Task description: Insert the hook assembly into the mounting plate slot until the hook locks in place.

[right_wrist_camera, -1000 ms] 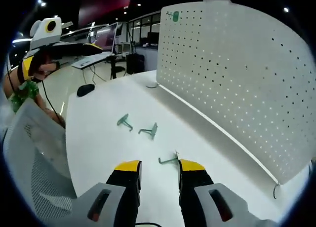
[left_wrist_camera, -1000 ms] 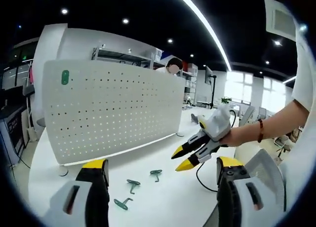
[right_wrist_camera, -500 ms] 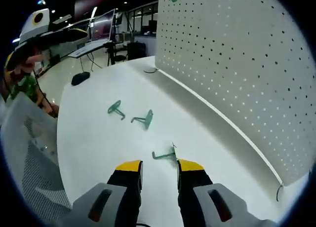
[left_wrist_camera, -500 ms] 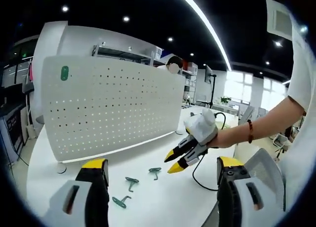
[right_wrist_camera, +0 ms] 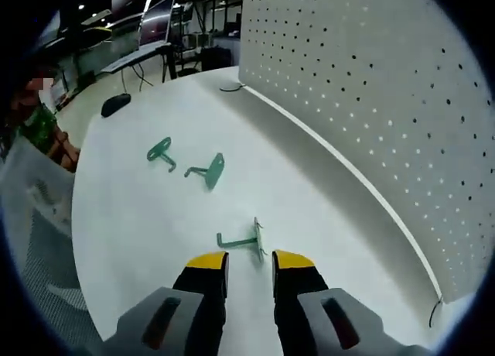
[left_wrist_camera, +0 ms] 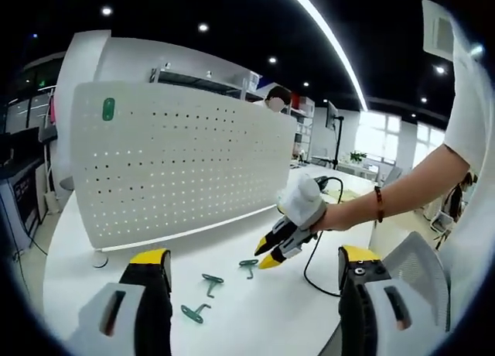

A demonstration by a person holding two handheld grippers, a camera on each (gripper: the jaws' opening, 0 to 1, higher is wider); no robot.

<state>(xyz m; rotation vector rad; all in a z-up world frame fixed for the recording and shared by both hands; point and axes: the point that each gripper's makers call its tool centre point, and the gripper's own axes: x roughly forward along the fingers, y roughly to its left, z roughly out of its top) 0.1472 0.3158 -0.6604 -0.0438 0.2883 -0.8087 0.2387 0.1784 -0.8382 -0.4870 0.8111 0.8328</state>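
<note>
In the left gripper view, a white perforated mounting plate [left_wrist_camera: 178, 170] stands upright along the far side of the white table [left_wrist_camera: 255, 317], with a small green tag [left_wrist_camera: 108, 108] near its upper left corner. In front of the plate, three green hooks lie flat on the table, apart from one another: the first hook [left_wrist_camera: 193, 313] nearest the near edge, the second hook [left_wrist_camera: 210, 282] a little farther in, and the third hook [left_wrist_camera: 248, 266] farthest right. Nothing lies between the hooks and the plate. A black cable [left_wrist_camera: 313, 263] trails across the table at the right.

The left gripper [left_wrist_camera: 255, 282] has its jaws spread wide, holding nothing and well above the near edge. The right gripper [left_wrist_camera: 272, 251] comes in from the right in a person's hand [left_wrist_camera: 329, 217], its yellow tips angled down just beside the third hook.

In the right gripper view, the right gripper [right_wrist_camera: 249, 265] has its jaws narrowly parted, with the third hook [right_wrist_camera: 244, 241] just ahead of the tips; whether they touch it cannot be told. A black mouse [right_wrist_camera: 114, 104] sits near the table's far left edge.
</note>
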